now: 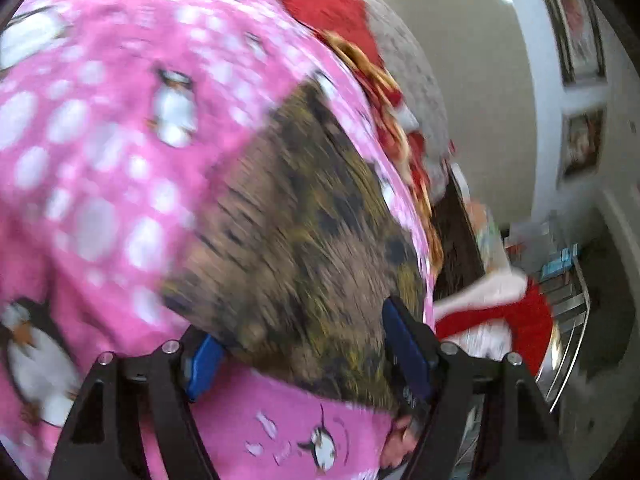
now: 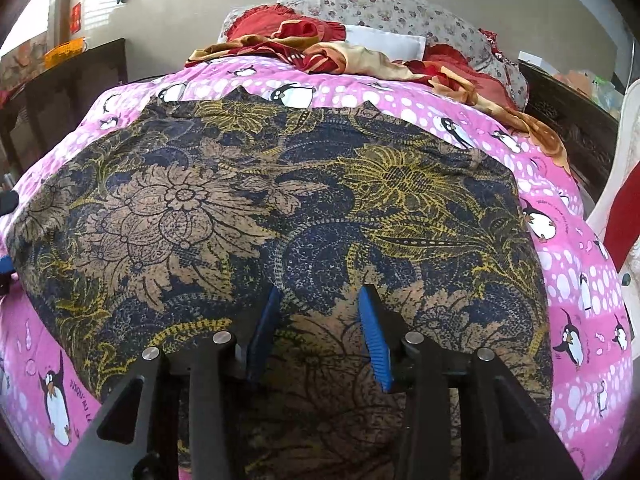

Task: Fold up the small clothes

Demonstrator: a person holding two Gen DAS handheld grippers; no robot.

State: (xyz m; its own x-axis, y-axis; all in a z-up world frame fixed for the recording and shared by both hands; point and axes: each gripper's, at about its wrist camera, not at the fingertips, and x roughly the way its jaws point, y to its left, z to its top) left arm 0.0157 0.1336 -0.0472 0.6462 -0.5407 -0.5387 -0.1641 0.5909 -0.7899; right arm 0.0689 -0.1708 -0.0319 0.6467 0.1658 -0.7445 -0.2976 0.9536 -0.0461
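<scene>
The batik cloth [image 2: 280, 208] is lying spread on the bed [image 2: 576, 280], seemingly unfolded; folding is being judged barely begun. Both claws, left [image 1: 304, 352] and right [image 2: 320, 336], are standing open over it, gripping nothing

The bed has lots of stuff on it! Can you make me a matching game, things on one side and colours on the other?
Things:
1. bedsheet
2. spread-out cloth
3. pillow
4. gripper pads

Colours:
A. blue
B. pink with penguins
C. pale with small flowers
D. dark blue, brown and yellow flowers

Pairs: 1-B, 2-D, 3-C, 4-A
</scene>
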